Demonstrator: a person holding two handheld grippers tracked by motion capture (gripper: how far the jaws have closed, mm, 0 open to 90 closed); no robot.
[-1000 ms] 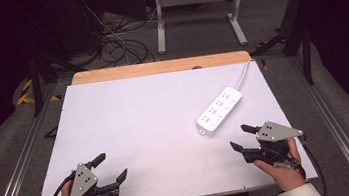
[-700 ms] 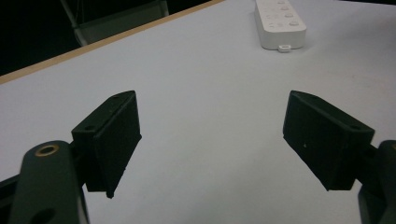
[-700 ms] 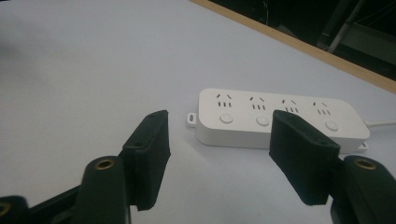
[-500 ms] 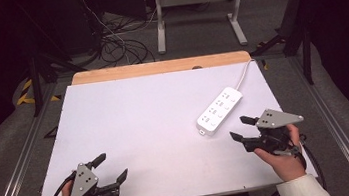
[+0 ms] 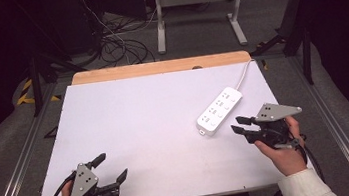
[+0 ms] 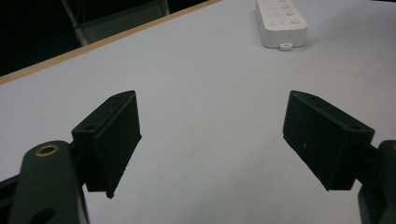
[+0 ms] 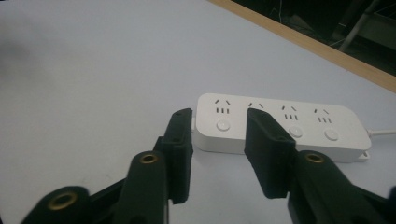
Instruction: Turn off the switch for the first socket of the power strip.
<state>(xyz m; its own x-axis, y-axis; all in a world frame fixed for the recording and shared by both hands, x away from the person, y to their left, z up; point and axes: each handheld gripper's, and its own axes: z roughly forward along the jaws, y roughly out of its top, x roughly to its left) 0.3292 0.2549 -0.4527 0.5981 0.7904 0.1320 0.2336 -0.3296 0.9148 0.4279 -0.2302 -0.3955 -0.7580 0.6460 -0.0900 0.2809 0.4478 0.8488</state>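
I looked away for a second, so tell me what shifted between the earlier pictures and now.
The right claw has moved forward, away from the table's near edge toward the near end of the power strip, and its jaws have narrowed; it holds nothing. The left claw stayed wide open near the front edge, and the power strip has not moved.

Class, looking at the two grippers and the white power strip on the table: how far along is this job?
Barely begun. Done: nothing visible; the power strip lies flat on the table, untouched. In hand: the right gripper, jaws partly open, points at the strip's near end, apart from it. The left gripper hangs wide open over the near left corner, holding nothing. Left: contact and everything after.
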